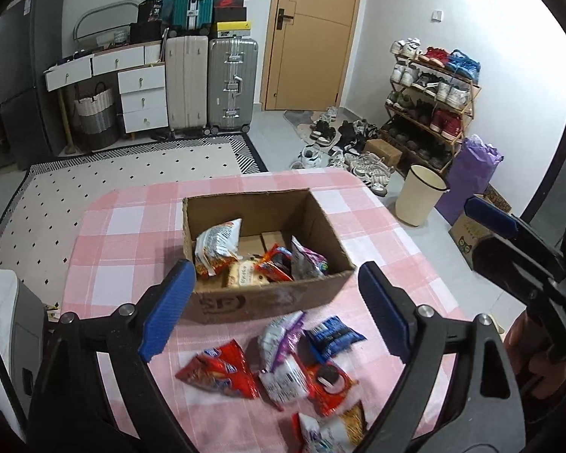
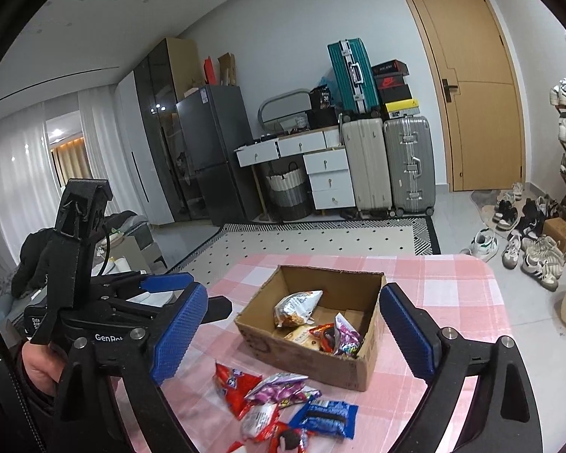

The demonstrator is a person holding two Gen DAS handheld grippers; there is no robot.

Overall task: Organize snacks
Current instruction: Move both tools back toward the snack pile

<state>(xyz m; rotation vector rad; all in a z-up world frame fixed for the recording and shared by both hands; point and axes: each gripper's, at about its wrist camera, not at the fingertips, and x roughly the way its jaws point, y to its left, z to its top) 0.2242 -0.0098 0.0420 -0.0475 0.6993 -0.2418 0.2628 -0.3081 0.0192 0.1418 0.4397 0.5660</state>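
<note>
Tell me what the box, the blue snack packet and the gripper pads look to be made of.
Box: brown corrugated cardboard, matte, with ragged cut edges. Blue snack packet: thin plastic film, probably; it is glossy and crinkled. Pads: likely blue rubber or soft plastic, matte, with a fine knurled grid.

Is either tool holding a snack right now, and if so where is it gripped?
Nothing is held. The left tool and right tool both stand open and empty above the table.
</note>
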